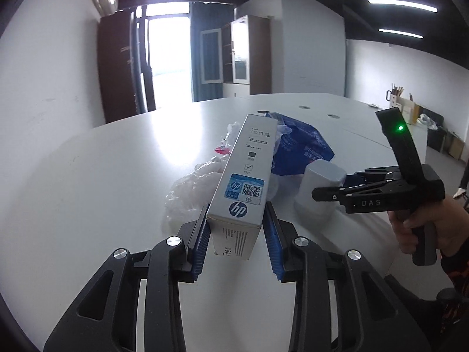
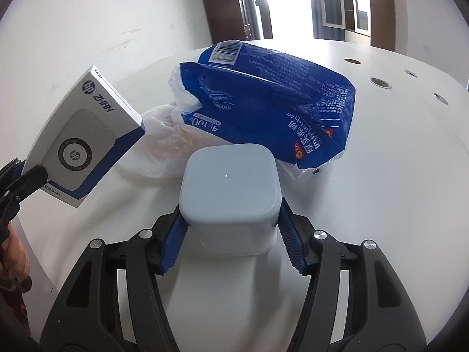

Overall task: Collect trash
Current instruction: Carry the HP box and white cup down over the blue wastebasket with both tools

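Observation:
My left gripper (image 1: 236, 228) is shut on a long white HP box (image 1: 244, 173) and holds it above the white table (image 1: 102, 176); the box also shows at the left of the right wrist view (image 2: 85, 135). My right gripper (image 2: 231, 236) is shut on a grey rounded-square plastic container (image 2: 230, 184), seen beside the box in the left wrist view (image 1: 321, 189). Behind them lie a crumpled blue tissue wrapper (image 2: 269, 99) and clear crumpled plastic (image 1: 193, 184).
The table has round cable holes (image 2: 380, 82) toward the far right. A small red scrap (image 1: 222, 150) lies by the plastic. Cabinets and a bright window (image 1: 167, 55) stand beyond the table. The table's near edge curves at left.

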`<move>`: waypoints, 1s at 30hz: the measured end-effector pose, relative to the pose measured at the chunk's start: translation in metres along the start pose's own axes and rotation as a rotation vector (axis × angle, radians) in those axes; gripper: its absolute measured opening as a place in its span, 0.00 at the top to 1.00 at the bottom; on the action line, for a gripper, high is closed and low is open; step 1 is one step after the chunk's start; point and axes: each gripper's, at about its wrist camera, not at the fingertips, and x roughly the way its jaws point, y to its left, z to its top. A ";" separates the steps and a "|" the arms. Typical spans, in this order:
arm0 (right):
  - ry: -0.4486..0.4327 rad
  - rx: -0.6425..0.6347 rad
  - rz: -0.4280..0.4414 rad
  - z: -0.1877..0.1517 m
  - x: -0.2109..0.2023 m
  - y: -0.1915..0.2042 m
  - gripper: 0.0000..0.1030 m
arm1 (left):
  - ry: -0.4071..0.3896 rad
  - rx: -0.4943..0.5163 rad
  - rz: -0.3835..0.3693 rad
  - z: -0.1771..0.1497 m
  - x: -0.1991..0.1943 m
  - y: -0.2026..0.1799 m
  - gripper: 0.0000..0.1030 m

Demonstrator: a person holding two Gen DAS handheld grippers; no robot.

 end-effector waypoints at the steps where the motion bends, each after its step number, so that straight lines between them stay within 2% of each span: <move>1: -0.002 -0.008 0.000 -0.003 -0.003 0.004 0.46 | 0.006 -0.010 0.036 -0.003 -0.002 -0.003 0.67; 7: -0.020 -0.037 0.008 -0.024 -0.024 0.017 0.46 | 0.025 -0.121 0.101 -0.023 -0.013 -0.017 0.67; 9: -0.021 -0.025 0.040 -0.030 -0.033 0.017 0.46 | 0.024 -0.160 0.115 -0.029 -0.019 -0.019 0.67; 14: -0.037 -0.028 0.102 -0.051 -0.058 0.027 0.46 | -0.042 -0.241 0.129 -0.044 -0.043 -0.029 0.67; 18: -0.088 -0.053 0.120 -0.075 -0.084 0.036 0.46 | -0.106 -0.262 0.137 -0.056 -0.067 -0.045 0.67; 21: -0.119 -0.065 0.100 -0.096 -0.101 0.040 0.46 | -0.128 -0.280 0.137 -0.068 -0.081 -0.055 0.67; 27: -0.131 -0.052 0.115 -0.124 -0.131 0.034 0.46 | -0.091 -0.290 0.130 -0.084 -0.098 -0.065 0.67; 30: -0.149 -0.063 0.106 -0.138 -0.147 0.032 0.46 | -0.053 -0.249 0.129 -0.097 -0.114 -0.073 0.67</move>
